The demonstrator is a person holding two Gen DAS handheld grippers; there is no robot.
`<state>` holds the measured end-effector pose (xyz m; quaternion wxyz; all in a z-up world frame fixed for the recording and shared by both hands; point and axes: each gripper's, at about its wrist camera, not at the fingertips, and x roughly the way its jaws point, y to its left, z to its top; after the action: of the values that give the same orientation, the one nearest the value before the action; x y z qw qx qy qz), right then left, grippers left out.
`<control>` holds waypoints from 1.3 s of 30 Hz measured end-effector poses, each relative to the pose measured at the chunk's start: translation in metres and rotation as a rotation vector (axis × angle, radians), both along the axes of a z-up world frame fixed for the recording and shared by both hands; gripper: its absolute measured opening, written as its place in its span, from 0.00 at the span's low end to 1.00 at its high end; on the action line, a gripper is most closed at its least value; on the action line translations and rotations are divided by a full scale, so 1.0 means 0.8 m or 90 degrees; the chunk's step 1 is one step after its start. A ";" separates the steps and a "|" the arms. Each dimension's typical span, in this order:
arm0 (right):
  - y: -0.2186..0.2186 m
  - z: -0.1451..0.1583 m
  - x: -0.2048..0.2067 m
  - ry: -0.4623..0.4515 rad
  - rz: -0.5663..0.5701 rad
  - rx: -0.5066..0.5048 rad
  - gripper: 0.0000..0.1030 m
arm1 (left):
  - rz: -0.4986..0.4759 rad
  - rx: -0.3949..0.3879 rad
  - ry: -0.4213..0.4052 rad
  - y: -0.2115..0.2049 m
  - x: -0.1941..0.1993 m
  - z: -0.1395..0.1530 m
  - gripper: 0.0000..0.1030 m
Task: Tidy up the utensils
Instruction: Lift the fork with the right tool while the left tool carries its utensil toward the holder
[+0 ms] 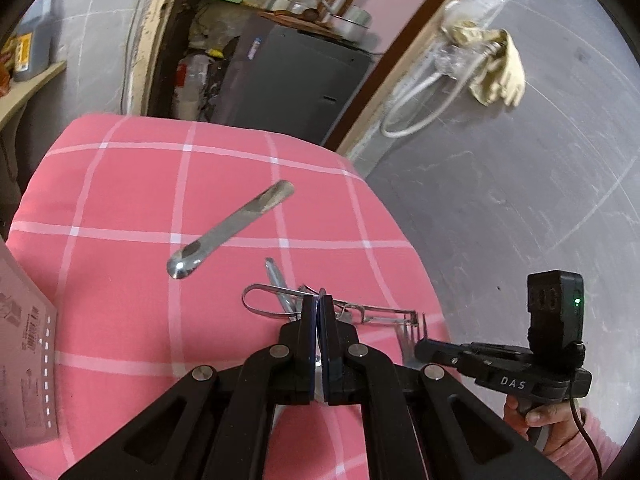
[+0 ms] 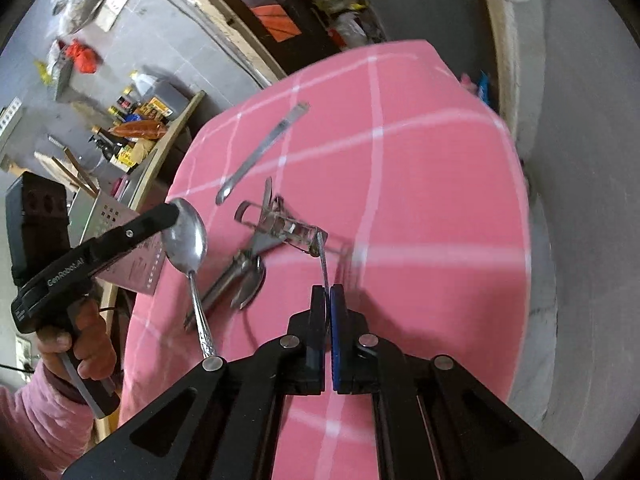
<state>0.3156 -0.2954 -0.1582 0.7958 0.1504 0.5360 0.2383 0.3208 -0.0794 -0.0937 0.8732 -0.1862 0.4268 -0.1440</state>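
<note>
1. Work surface: a pink cloth with white grid lines [image 1: 120, 184] covers the surface and fills the centre of both views.

2. Left gripper [image 1: 318, 308]: the 2 fingers stand almost together at lower centre of the left wrist view, and a thin strip of silver metal shows in the gap between them. In the right wrist view this gripper [image 2: 168, 212] enters from the left edge, and a spoon [image 2: 186, 240] sits at its tip, bowl up and patterned handle pointing down the frame. The gripper is clamped on the spoon. The left hand [image 2: 80, 344], in a pink sleeve, grasps the grip.

3. Right gripper [image 2: 329, 300]: the fingers are pressed together on a fork [image 2: 323, 260], seen edge-on as a thin rod rising from the fingertips. In the left wrist view the fork tines [image 1: 412, 338] show just beside this gripper's tip [image 1: 420, 348] at lower right.

4. Remaining utensils: a tangled pile [image 2: 260, 240] of metal tools lies at centre frame, just beyond both grippers, and includes a second spoon [image 2: 252, 284]. A long flat metal utensil [image 1: 232, 228] lies alone on the cloth, near the pile but apart from it.

5. A perforated metal holder [image 2: 116, 220] stands at the left edge of the cloth.
</note>
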 end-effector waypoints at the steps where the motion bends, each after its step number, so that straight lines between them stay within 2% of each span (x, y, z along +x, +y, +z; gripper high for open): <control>1: 0.000 0.000 -0.008 0.002 -0.009 0.001 0.03 | -0.005 0.001 -0.001 -0.001 -0.003 0.002 0.02; 11: 0.009 -0.022 -0.071 0.047 -0.051 0.015 0.03 | -0.046 0.015 -0.002 -0.008 -0.036 0.005 0.02; 16: 0.014 -0.002 -0.102 0.035 -0.054 -0.017 0.02 | -0.054 0.012 0.005 -0.001 -0.057 0.008 0.02; 20: 0.009 0.035 -0.120 -0.009 -0.073 -0.042 0.02 | -0.053 0.009 0.004 0.010 -0.076 0.016 0.02; 25: 0.006 0.081 -0.129 -0.080 -0.091 -0.039 0.02 | -0.044 0.018 -0.016 0.030 -0.096 0.044 0.02; 34: 0.043 0.189 -0.143 -0.270 -0.095 -0.020 0.02 | 0.002 0.072 -0.112 0.084 -0.131 0.142 0.02; 39: 0.078 0.242 -0.135 -0.346 -0.075 0.003 0.02 | 0.043 0.094 -0.160 0.123 -0.146 0.193 0.02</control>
<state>0.2077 -0.2332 0.0351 0.9224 0.1141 0.2928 0.2247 0.2041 0.0193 0.0604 0.9354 -0.1163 0.3171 -0.1047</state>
